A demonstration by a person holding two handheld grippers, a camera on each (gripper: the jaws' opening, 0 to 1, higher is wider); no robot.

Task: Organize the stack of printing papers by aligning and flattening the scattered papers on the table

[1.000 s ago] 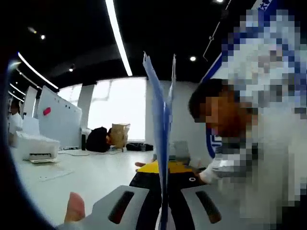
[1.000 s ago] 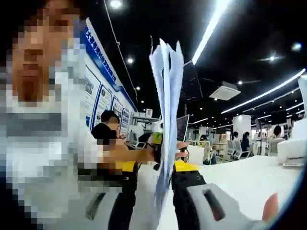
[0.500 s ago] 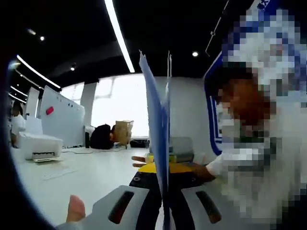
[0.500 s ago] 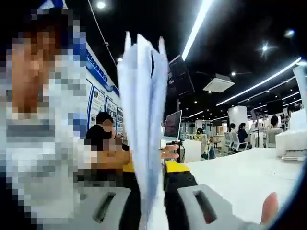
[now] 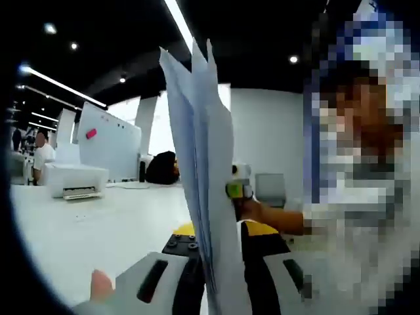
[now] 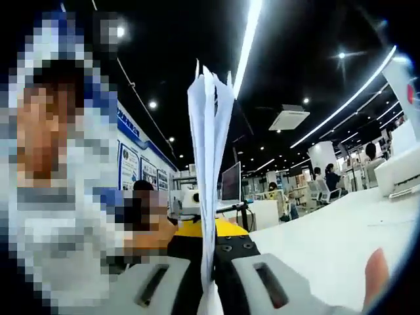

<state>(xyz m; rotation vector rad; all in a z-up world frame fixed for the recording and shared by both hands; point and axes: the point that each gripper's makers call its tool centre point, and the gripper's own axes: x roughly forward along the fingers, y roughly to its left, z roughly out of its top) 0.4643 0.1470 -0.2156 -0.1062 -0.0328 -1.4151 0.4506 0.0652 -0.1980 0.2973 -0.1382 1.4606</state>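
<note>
White desk (image 5: 79,230) spreads ahead of both jaws, under a dark ceiling crossed by bright strip lights (image 6: 248,39).

Left hand-held gripper (image 5: 220,279): its two grey jaws rise from the bottom of the left gripper view and are closed on the lower edge of the papers (image 5: 207,177), which stand upright between them and fan slightly apart at the top. A fingertip (image 5: 100,287) shows just left of the left jaw. Beyond the papers, the yellow-and-black front of the other gripper faces back, held by a person's hand (image 5: 252,210). Farther off to the left, a white printer (image 5: 75,180) sits on the desk, with a whiteboard (image 5: 108,147) behind it and a seated person (image 5: 42,154) at the far left.

Right hand-held gripper (image 6: 210,282): its jaws are likewise closed on the same papers (image 6: 209,170), gripped at the bottom and standing edge-on straight ahead. A fingertip (image 6: 375,275) shows at the lower right. Past the papers lies the left gripper's yellow-and-black front. Beyond it a monitor (image 6: 231,182) stands, and far to the right people sit at desks.
</note>
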